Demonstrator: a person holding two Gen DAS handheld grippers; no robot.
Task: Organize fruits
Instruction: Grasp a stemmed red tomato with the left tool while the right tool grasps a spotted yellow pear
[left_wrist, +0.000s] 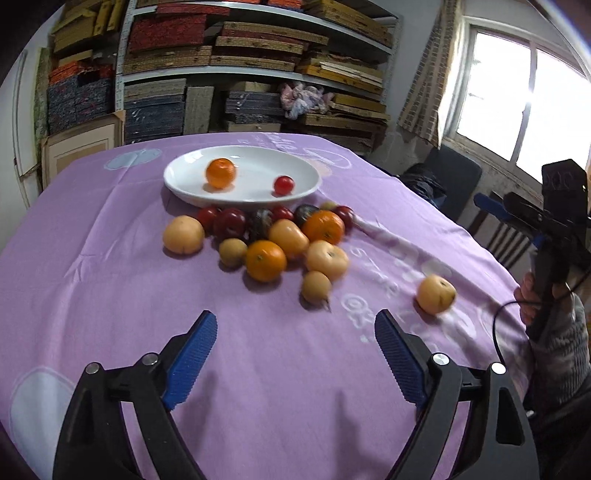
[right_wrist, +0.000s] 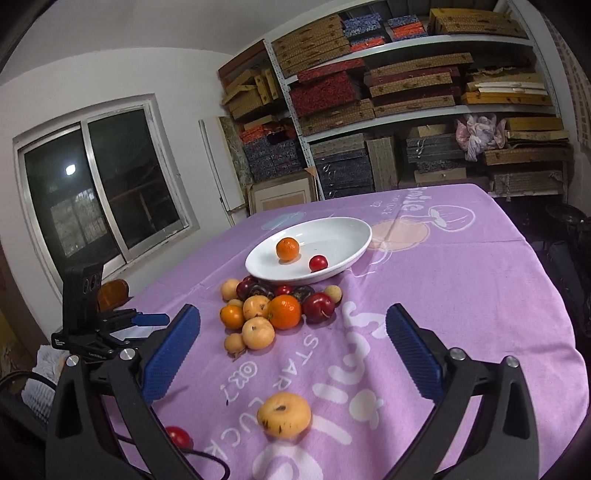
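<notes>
A white oval plate (left_wrist: 184, 175) (right_wrist: 351, 230) on the purple tablecloth holds an orange (left_wrist: 220, 172) (right_wrist: 287, 248) and a small red fruit (left_wrist: 283, 185) (right_wrist: 318, 263). In front of it lies a pile of fruits (left_wrist: 266, 236) (right_wrist: 269, 314): oranges, yellow pears, dark red plums. One yellow pear (left_wrist: 436, 293) (right_wrist: 283, 414) lies apart, just ahead of my right gripper (right_wrist: 293, 321). A small red fruit (right_wrist: 178, 435) lies by its left finger. My left gripper (left_wrist: 295, 325) is open and empty, short of the pile. The right gripper is open and empty.
The table (left_wrist: 92, 295) is covered by a purple cloth with white lettering. Shelves of stacked boxes (left_wrist: 258, 55) stand behind it. A dark chair (left_wrist: 450, 177) and a window (left_wrist: 517, 92) are at the right. A black cable (right_wrist: 207, 458) trails on the cloth.
</notes>
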